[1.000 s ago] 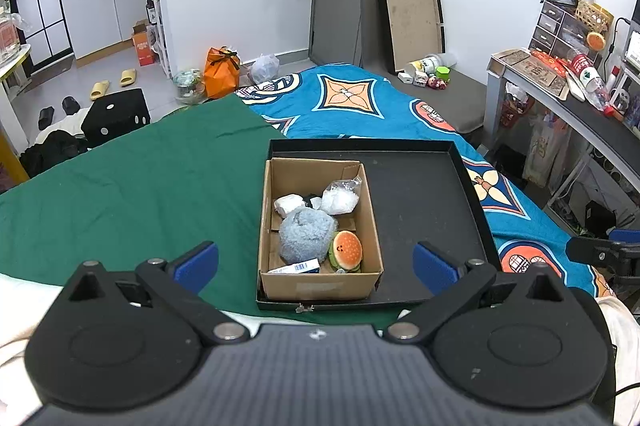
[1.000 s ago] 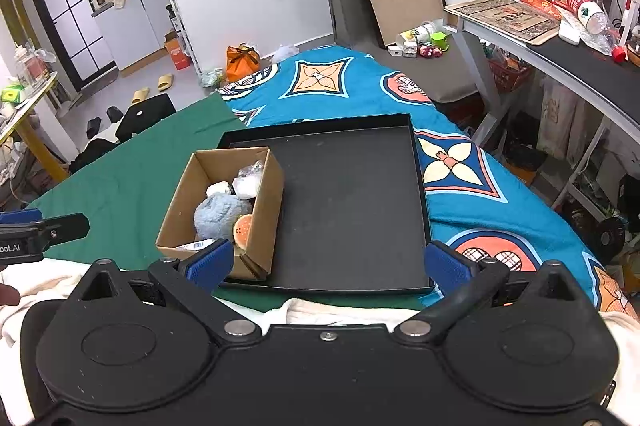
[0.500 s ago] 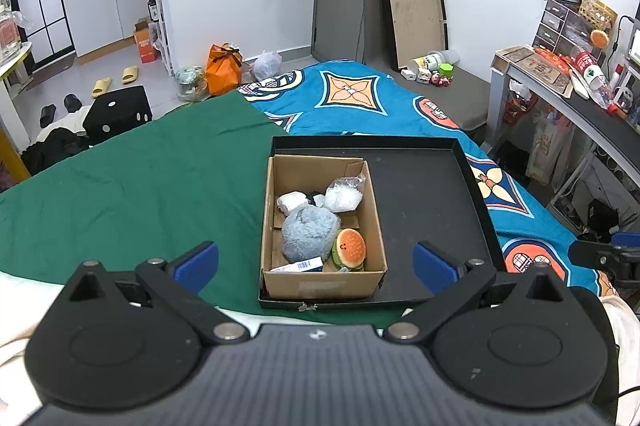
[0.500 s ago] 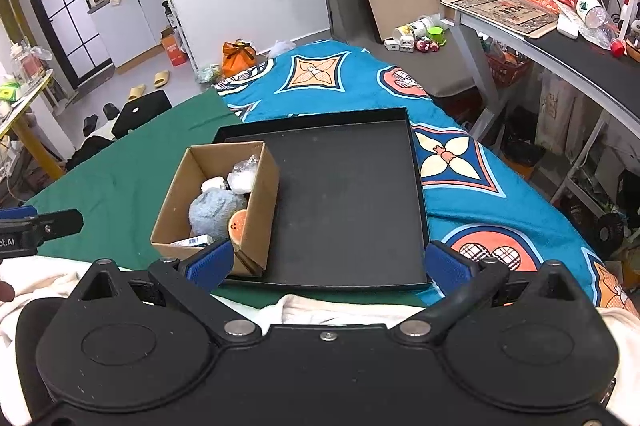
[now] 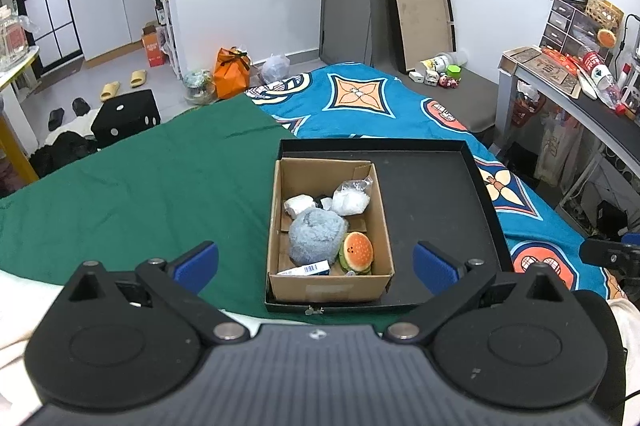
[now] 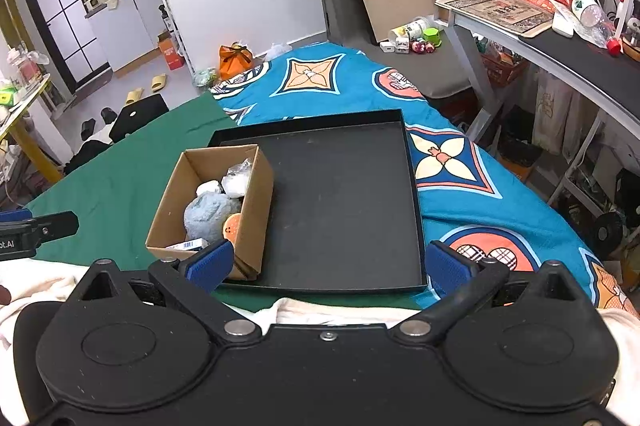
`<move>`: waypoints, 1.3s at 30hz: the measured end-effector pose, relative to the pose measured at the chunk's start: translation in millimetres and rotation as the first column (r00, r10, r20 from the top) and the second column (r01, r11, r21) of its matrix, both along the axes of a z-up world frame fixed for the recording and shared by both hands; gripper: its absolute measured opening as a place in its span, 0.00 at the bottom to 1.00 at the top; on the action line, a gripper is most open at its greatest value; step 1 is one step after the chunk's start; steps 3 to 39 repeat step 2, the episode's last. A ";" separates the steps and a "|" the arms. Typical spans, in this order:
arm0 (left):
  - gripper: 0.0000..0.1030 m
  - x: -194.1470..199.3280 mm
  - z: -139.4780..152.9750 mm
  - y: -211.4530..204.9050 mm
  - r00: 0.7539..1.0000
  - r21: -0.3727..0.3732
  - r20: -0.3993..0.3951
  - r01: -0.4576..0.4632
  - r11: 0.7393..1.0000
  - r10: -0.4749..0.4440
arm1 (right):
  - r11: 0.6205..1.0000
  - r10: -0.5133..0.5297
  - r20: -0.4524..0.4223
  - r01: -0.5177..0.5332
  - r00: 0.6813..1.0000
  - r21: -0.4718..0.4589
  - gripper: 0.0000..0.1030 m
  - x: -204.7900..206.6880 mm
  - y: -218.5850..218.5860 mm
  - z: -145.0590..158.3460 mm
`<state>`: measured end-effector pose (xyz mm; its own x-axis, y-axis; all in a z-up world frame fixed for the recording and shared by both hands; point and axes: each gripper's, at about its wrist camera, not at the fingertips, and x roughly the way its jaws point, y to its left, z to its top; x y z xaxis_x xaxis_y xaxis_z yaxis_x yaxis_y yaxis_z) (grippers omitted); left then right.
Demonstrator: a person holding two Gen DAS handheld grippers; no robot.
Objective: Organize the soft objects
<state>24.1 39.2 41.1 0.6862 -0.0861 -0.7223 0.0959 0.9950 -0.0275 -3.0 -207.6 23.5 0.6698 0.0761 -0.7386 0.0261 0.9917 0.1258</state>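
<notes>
Cardboard box [image 5: 332,226] sits in the centre of the left wrist view, open-topped, tucked into the left part of a shallow black tray [image 5: 440,209]. The tray lies on a bed where a green cloth [image 5: 140,185] meets a blue patterned cover [image 5: 360,101]. Inside the box, a grey-blue fluffy plush [image 5: 316,236] fills the middle. A small burger-shaped plush [image 5: 356,252] with a face on its orange bun lies just beside it, at the lower right of the box. A clear plastic bag of white stuff [image 5: 351,199] leans against the right wall toward the back, and a small white lump [image 5: 299,203] rests left of it. A flat white-and-blue packet [image 5: 306,269] lies along the near wall. The rest of the tray floor is bare.

Left gripper [image 5: 316,262] hangs low in its own view, blue-padded fingers [image 5: 196,262] spread wide, nothing between them; the box shows in the gap. Right gripper [image 6: 326,264] is likewise spread wide and empty at the bottom of the right wrist view, its left pad overlapping the box's near corner in the picture, though contact cannot be judged. In that view the box [image 6: 240,226] sits left of centre, and the bare tray [image 6: 344,209] fills the middle.
</notes>
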 end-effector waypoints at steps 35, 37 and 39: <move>0.99 -0.4 1.1 -2.8 1.000 0.010 0.005 0.007 1.000 -0.007 | 1.000 -0.004 0.005 0.004 1.000 0.010 1.00 -0.1 -2.1 -0.3; 0.99 -0.4 1.1 -2.8 1.000 0.010 0.005 0.007 1.000 -0.007 | 1.000 -0.004 0.005 0.004 1.000 0.010 1.00 -0.1 -2.1 -0.3; 0.99 -0.4 1.1 -2.8 1.000 0.010 0.005 0.007 1.000 -0.007 | 1.000 -0.004 0.005 0.004 1.000 0.010 1.00 -0.1 -2.1 -0.3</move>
